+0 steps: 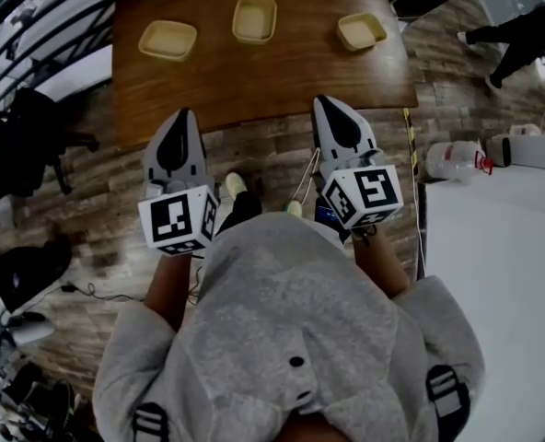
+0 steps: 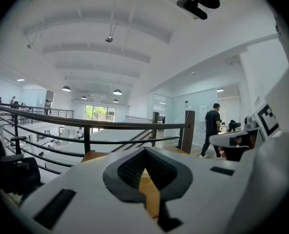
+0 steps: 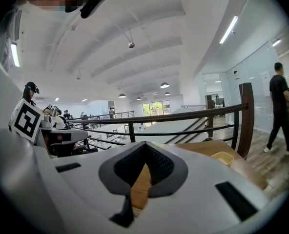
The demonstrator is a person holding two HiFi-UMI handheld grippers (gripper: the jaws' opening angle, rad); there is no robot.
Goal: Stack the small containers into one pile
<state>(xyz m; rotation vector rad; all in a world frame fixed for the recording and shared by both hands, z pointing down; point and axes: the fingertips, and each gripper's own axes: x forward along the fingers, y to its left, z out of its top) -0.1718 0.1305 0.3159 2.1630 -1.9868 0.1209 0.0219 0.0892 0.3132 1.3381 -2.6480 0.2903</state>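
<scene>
Head view: containers [image 1: 254, 18] well beyond jaws

Pale yellow containers [image 1: 255, 18], brown wood-grain table [image 1: 254, 86], black-and-white marker cubes [image 1: 179, 219]

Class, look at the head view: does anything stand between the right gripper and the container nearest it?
Nothing visible does. Only bare table lies between the shut, empty right gripper and the right container; the middle container and left container sit further left.
</scene>
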